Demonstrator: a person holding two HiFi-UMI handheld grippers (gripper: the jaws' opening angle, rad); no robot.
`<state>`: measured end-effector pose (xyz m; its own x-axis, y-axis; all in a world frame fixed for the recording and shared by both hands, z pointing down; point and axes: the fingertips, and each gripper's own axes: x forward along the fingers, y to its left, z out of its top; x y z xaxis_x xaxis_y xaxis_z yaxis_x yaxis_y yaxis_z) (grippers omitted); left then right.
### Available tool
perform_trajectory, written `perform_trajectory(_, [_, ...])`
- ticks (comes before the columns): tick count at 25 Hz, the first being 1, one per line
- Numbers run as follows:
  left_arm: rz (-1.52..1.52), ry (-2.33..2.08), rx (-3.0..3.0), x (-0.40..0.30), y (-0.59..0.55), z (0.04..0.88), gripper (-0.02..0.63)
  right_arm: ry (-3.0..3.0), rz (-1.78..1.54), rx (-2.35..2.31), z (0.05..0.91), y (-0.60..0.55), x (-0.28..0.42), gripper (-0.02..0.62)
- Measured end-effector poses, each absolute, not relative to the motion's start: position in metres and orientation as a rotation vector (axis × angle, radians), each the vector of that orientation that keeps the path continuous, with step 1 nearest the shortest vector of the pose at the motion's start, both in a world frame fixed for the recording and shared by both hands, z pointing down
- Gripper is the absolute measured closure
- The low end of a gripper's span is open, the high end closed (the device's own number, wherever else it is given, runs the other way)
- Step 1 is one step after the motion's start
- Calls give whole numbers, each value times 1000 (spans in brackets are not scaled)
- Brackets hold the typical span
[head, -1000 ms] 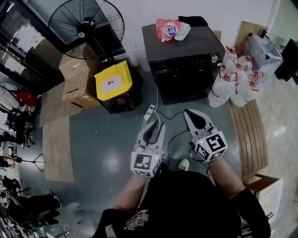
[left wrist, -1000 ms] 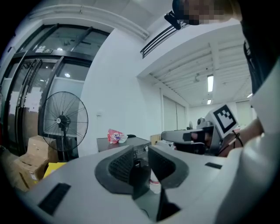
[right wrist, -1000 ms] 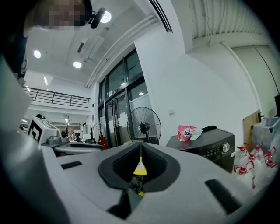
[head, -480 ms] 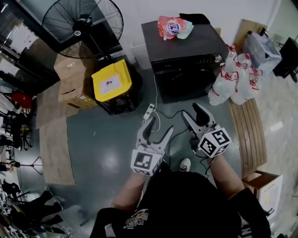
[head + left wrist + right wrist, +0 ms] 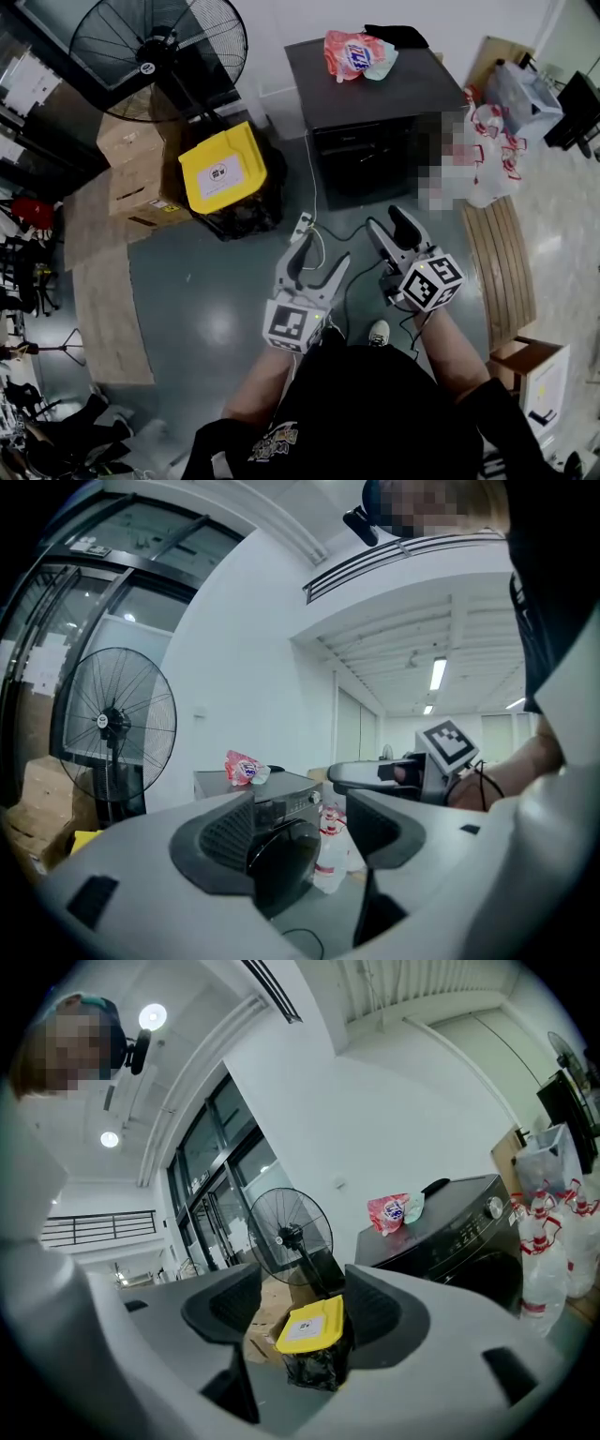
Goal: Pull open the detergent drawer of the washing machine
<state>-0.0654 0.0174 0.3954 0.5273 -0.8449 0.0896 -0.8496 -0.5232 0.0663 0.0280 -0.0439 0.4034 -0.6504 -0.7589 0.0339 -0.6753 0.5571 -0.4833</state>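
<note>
The black front-loading washing machine [image 5: 375, 122] stands against the back wall, well ahead of both grippers. Its control panel with a knob shows in the right gripper view [image 5: 469, 1227]; I cannot make out the detergent drawer. My left gripper [image 5: 321, 255] is held level over the grey floor, jaws wide open and empty, and the machine [image 5: 281, 817] shows between them in the left gripper view. My right gripper [image 5: 389, 221] is beside it, also aimed forward; its jaws are opening with nothing between them.
A pink detergent bag [image 5: 352, 52] and a black item [image 5: 398, 36] lie on the machine's top. White bags [image 5: 487, 159] and a wooden bench [image 5: 502, 262] are to its right. A yellow-lidded bin [image 5: 223, 169], cardboard boxes [image 5: 131, 169] and a fan [image 5: 159, 47] stand left. A power strip [image 5: 302, 225] lies on the floor.
Both grippers' jaws were shut a second ago and now stand apart, the left very wide. The right gripper has rolled a little. Both hands have edged forward.
</note>
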Motion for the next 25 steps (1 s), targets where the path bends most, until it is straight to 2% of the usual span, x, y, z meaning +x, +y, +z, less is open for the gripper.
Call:
perform_trajectory(14, [74,-1373,2728,-136,-29,406,328,2491,-845,-1268,430,-102,-47,301])
perform_trajectory(25, [79,-1375,2729,-152,-54,408,328,2388,-998,-1239,455,-146,-61,290])
